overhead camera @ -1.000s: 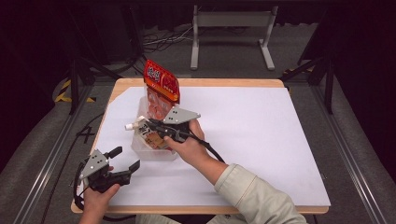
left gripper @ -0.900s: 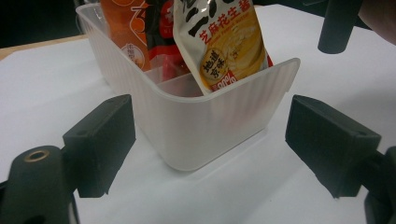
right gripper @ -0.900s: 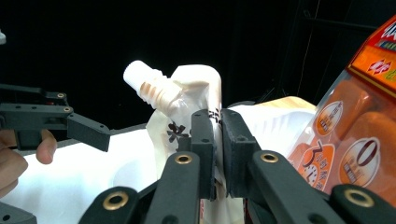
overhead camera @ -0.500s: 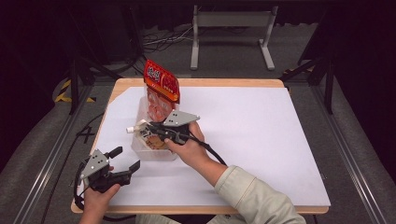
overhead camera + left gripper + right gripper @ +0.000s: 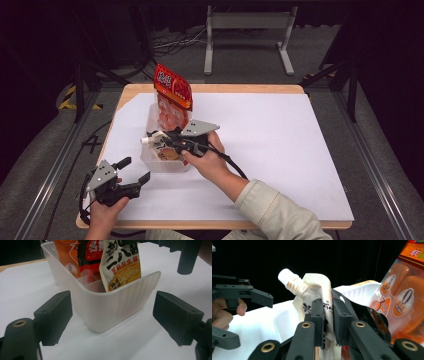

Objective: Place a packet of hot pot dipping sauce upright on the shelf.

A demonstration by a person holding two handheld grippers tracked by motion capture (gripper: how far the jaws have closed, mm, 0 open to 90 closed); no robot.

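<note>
I see the bin (image 5: 150, 159) on the tabletop (image 5: 280, 150), left of centre. Spout pouch (image 5: 159, 145) stands in its near end, snack bag (image 5: 172, 100) behind.

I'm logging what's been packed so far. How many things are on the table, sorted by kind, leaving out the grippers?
Clear plastic bin: 1
Spouted sauce pouch (in the bin): 1
Orange-red snack bags standing in the bin: 1 for certain; a second dark-red pack may be separate, I cannot tell
Total: 3, possibly 4
</note>
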